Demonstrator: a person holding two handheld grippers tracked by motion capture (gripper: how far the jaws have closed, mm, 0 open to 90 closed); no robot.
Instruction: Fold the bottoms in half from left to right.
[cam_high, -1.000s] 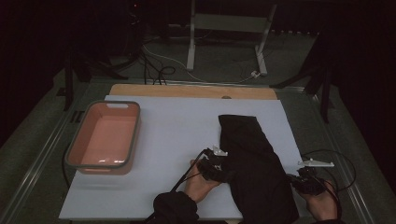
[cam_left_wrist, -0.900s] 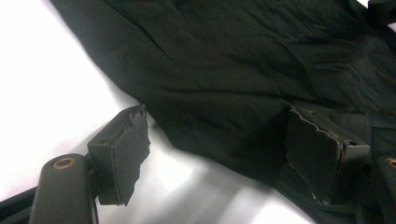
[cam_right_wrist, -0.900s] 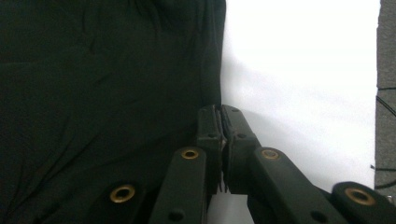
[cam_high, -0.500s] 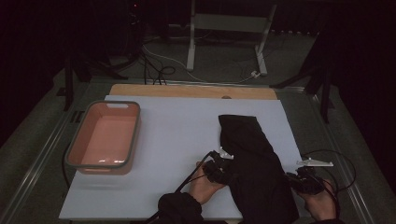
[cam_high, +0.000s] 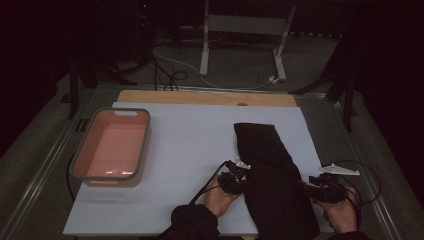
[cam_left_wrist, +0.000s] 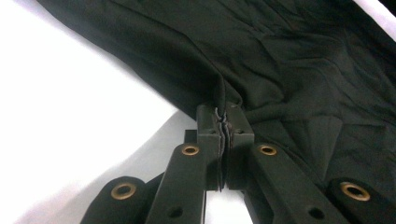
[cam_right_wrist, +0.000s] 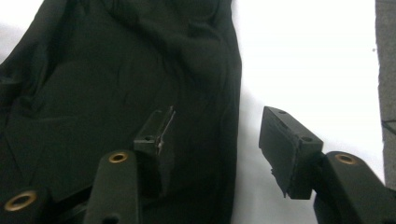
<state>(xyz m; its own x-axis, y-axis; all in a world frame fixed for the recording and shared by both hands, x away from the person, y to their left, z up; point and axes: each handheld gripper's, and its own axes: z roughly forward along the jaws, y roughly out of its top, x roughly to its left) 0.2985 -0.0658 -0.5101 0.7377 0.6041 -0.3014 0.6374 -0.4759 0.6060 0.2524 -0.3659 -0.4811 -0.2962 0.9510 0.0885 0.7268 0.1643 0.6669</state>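
Dark room lying around a brightly lit white counter

A white sheet (cam_high: 190, 150) is covering the counter, with a pale wooden board edge (cam_high: 200, 97) showing along its far side and grey metal rails (cam_high: 45, 170) running down the left. Beyond it, a grey floor (cam_high: 240, 70) is catching some light, where tangled black and white cables (cam_high: 170, 75) are lying beside a white metal stand with two splayed legs (cam_high: 245, 35). Dark stand legs (cam_high: 80, 80) are rising at the left and right, and the rest of the room is fading into blackness.
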